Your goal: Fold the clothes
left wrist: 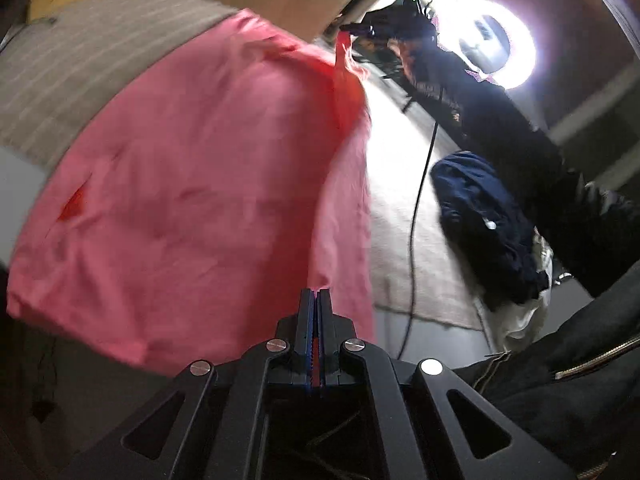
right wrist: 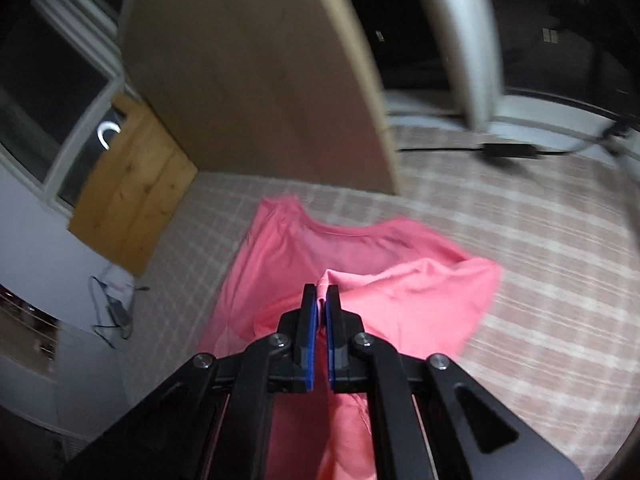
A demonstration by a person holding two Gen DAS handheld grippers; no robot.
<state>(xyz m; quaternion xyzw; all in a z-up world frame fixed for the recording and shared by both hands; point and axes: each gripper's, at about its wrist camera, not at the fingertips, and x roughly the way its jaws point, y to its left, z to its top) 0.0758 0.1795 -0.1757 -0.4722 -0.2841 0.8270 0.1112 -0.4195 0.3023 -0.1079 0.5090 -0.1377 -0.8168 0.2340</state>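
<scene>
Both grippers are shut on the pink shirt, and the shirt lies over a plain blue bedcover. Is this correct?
Not quite. The bedcover is beige with a pale check, not plain blue, as the right wrist view shows. The left gripper and the right gripper are indeed both shut on the pink shirt.

Each camera sits just behind its own gripper's fingers and looks forward and steeply down along them. The left wrist view hangs close over the pink shirt [left wrist: 192, 184] and faces across the checked bed [left wrist: 72, 68] toward a ring light [left wrist: 508, 44]. The right wrist view faces the bed's far edge and a wooden board [right wrist: 256, 72]. Both share the shirt and bed.
</scene>
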